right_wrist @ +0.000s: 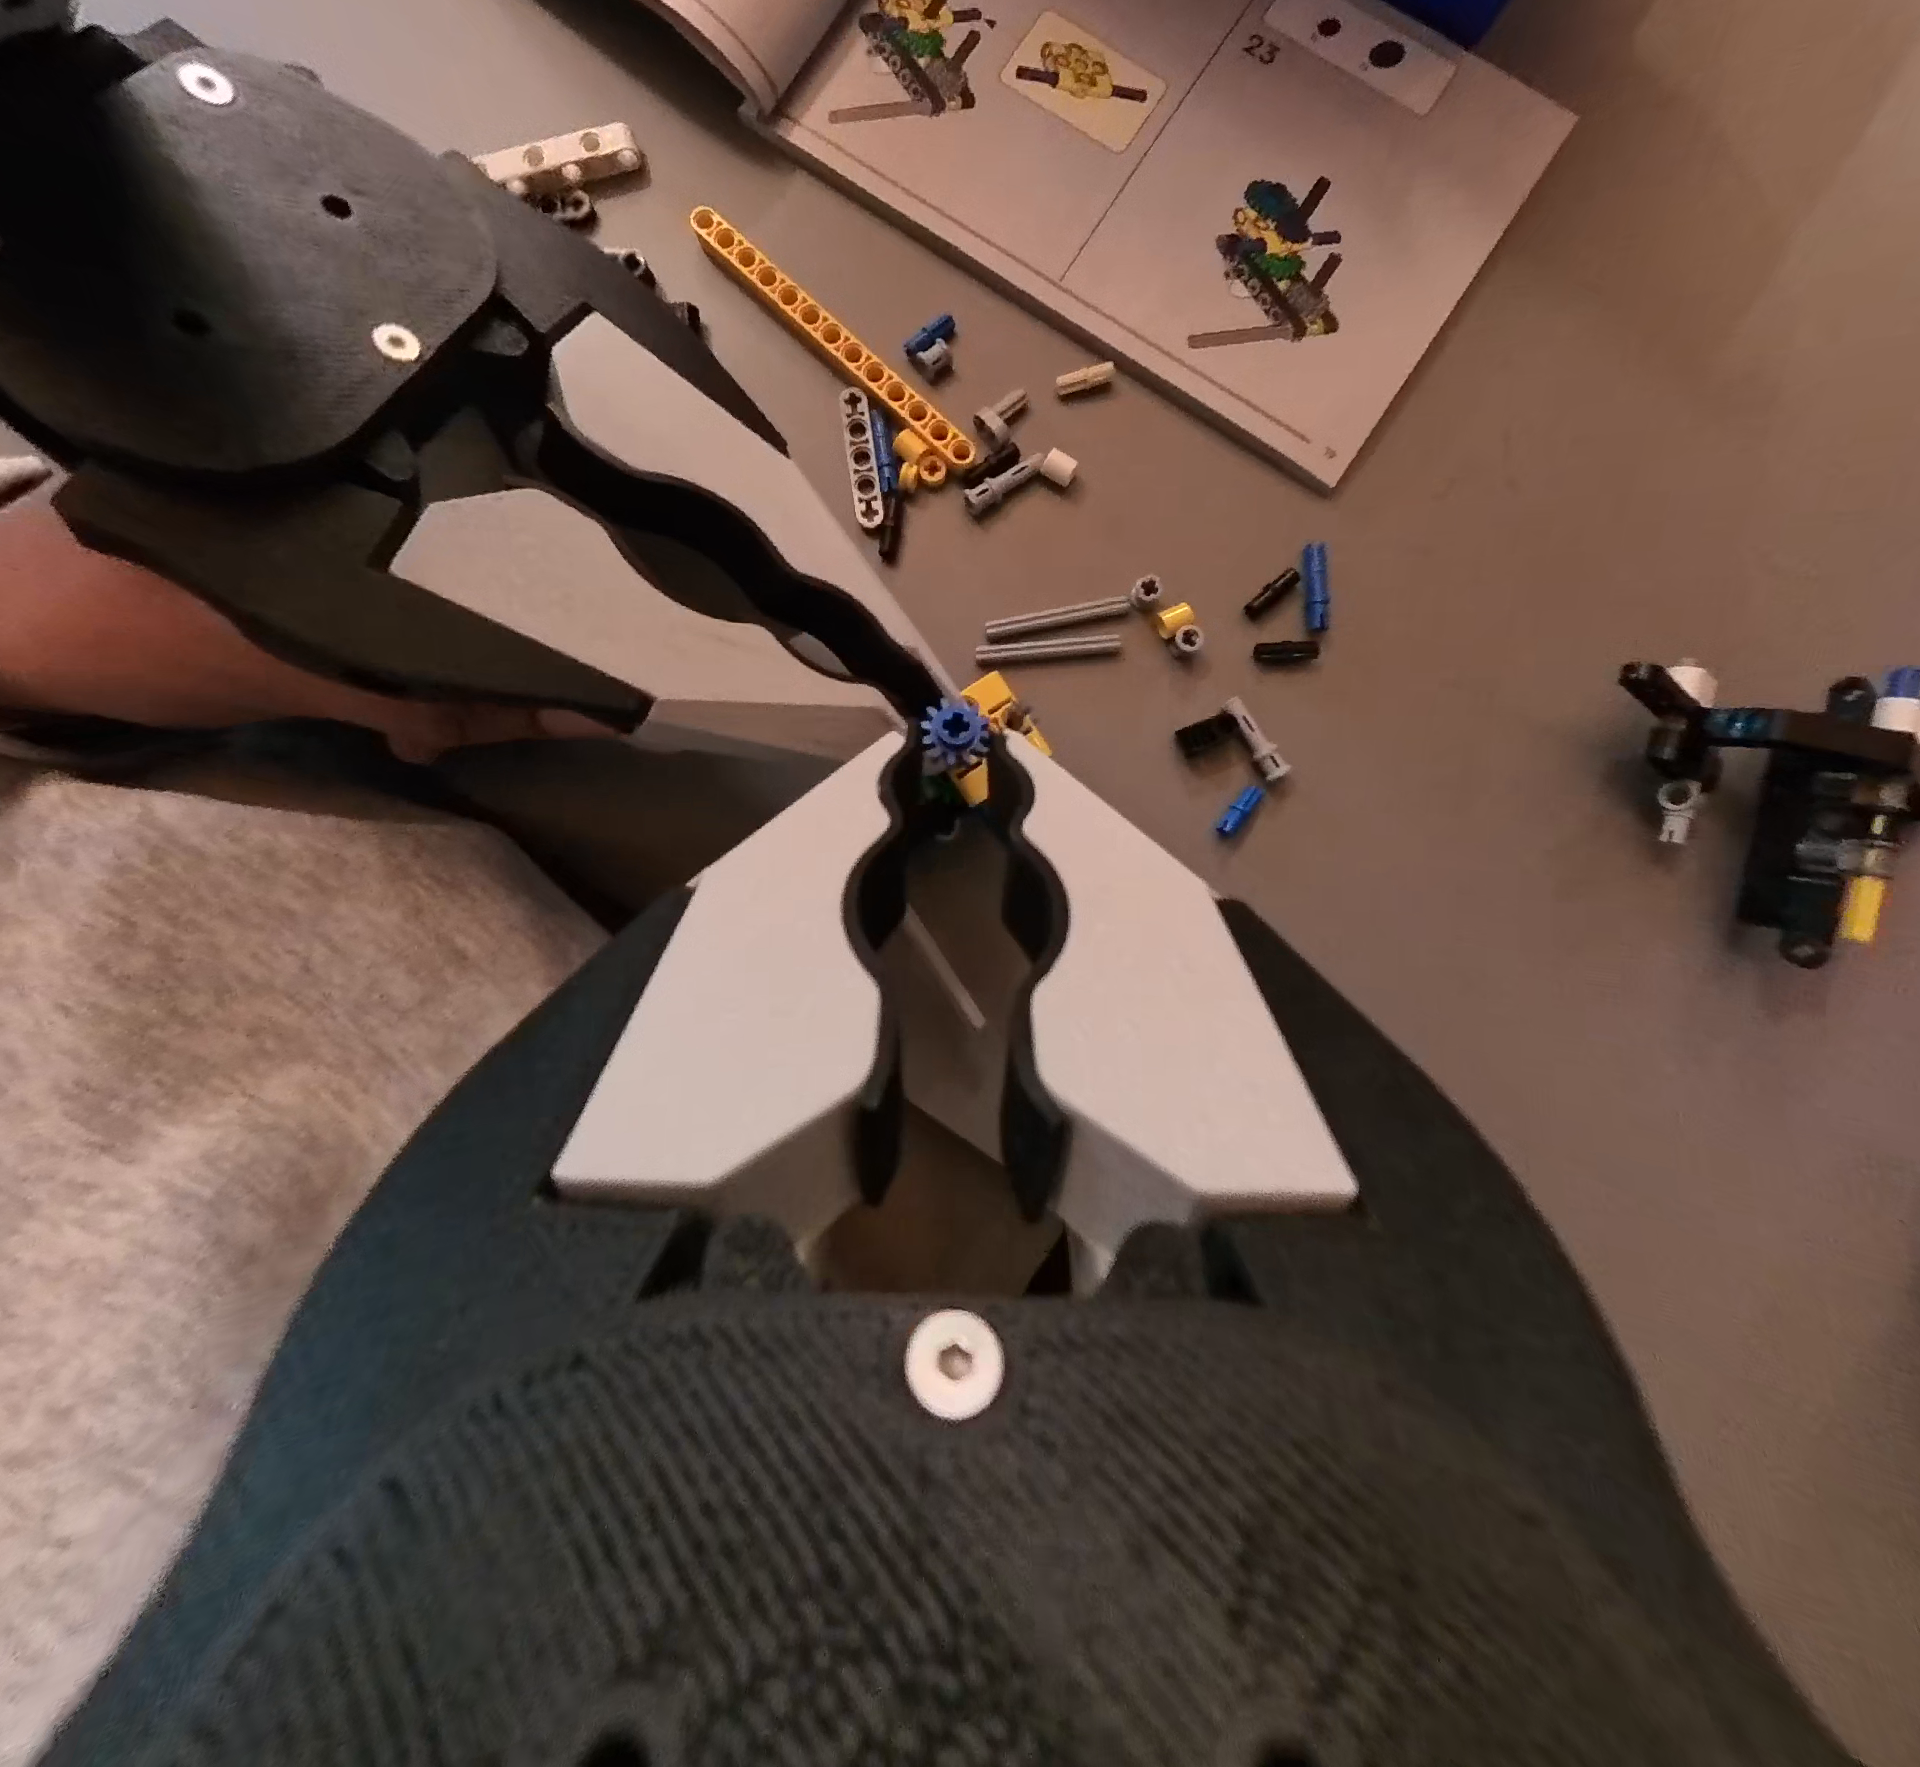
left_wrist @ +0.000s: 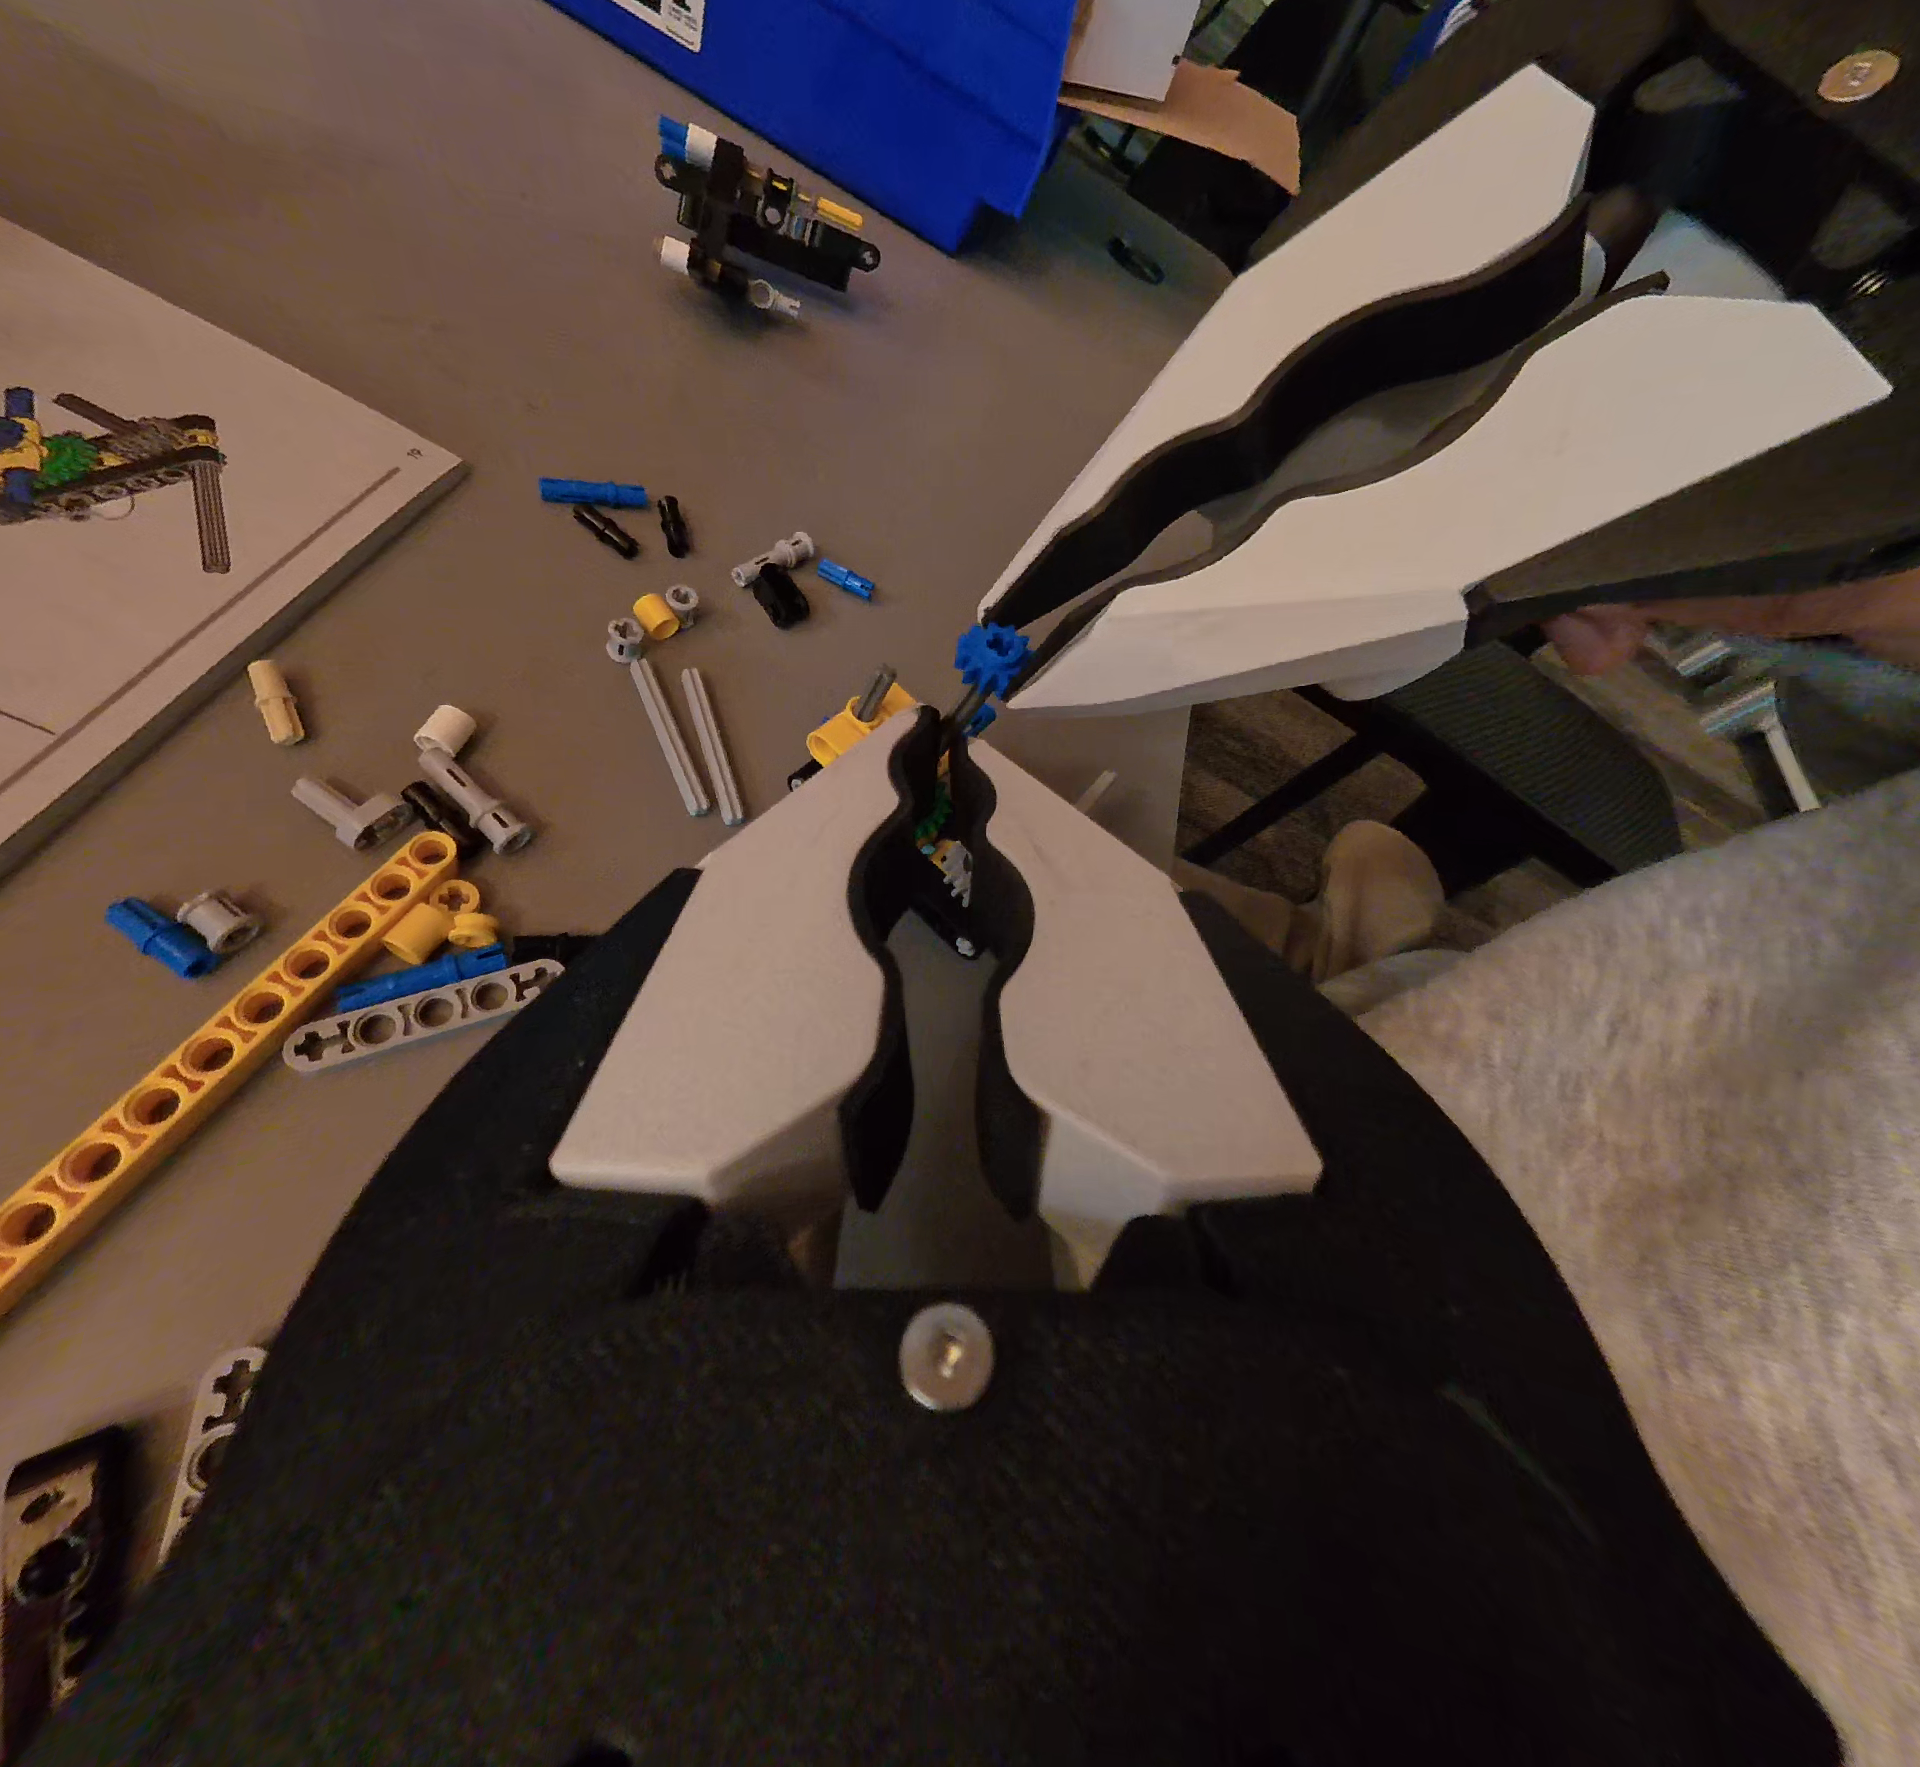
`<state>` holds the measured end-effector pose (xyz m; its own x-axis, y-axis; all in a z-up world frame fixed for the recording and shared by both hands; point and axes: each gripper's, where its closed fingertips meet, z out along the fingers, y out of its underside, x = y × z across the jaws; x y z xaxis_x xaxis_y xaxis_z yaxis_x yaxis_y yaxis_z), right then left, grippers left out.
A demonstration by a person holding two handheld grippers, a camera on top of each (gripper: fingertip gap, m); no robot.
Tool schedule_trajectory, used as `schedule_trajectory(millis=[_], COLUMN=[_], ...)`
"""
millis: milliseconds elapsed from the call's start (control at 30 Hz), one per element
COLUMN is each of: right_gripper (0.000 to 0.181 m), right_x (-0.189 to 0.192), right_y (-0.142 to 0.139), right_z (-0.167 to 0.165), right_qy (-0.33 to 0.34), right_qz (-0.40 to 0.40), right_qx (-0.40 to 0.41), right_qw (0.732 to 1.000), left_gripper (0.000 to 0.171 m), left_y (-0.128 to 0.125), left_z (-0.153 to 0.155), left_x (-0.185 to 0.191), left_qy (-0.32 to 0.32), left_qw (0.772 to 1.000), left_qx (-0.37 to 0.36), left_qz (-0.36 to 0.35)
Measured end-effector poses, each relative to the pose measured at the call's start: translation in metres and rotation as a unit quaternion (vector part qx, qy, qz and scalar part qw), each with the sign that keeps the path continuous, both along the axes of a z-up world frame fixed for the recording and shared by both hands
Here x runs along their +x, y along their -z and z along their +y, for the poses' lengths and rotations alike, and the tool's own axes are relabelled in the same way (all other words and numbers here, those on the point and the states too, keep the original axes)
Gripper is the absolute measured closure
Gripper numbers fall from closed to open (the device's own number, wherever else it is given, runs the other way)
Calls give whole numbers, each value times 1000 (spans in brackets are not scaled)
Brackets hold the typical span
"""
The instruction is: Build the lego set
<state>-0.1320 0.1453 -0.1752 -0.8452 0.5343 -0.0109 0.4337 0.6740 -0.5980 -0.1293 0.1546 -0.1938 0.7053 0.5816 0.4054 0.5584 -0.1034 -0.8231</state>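
Note:
My left gripper (left_wrist: 935,730) is shut on a small yellow, green and black lego assembly (left_wrist: 857,725), held above the grey table's near edge. My right gripper (left_wrist: 1003,668) comes in from the right and its tips pinch a blue gear (left_wrist: 992,652) that sits on a thin black axle sticking out of that assembly. In the right wrist view my right gripper (right_wrist: 956,746) has the blue gear (right_wrist: 951,730) at its tips, with the left gripper (right_wrist: 920,683) tip to tip against it from the upper left. Most of the assembly is hidden by the fingers.
Loose pins, two grey axles (left_wrist: 691,741) and a long yellow beam (left_wrist: 229,1021) lie on the table. A black sub-assembly (left_wrist: 758,211) stands by a blue bin (left_wrist: 831,3). The open instruction booklet (right_wrist: 1143,159) lies beyond. A grey sleeve (left_wrist: 1662,1146) is close by. My two grippers' fingertips are within a few centimetres of each other. From either gripper's tips it is about 20 cm to the black sub-assembly (left_wrist: 758,211).

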Motion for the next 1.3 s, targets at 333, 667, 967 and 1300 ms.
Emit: schedule_trajectory(millis=[333,667,967,1300], right_gripper=[170,170,171,171], right_x=[-3,-2,0,0], right_y=[-1,-1,0,1], right_z=[-2,0,-1,1], right_qy=[21,23,29,-3], right_qz=[29,21,-12,-44], right_qx=[-73,-77,-87,-11], right_qw=[997,997,996,999], left_gripper=[171,171,171,171], left_y=[0,0,0,1], left_z=[-2,-1,-1,-1], left_x=[-2,-1,-1,0], left_qy=[-5,-3,-3,-3], left_qw=[1000,1000,1000,1000], left_qx=[7,3,1,-13], left_qz=[-7,-5,-2,8])
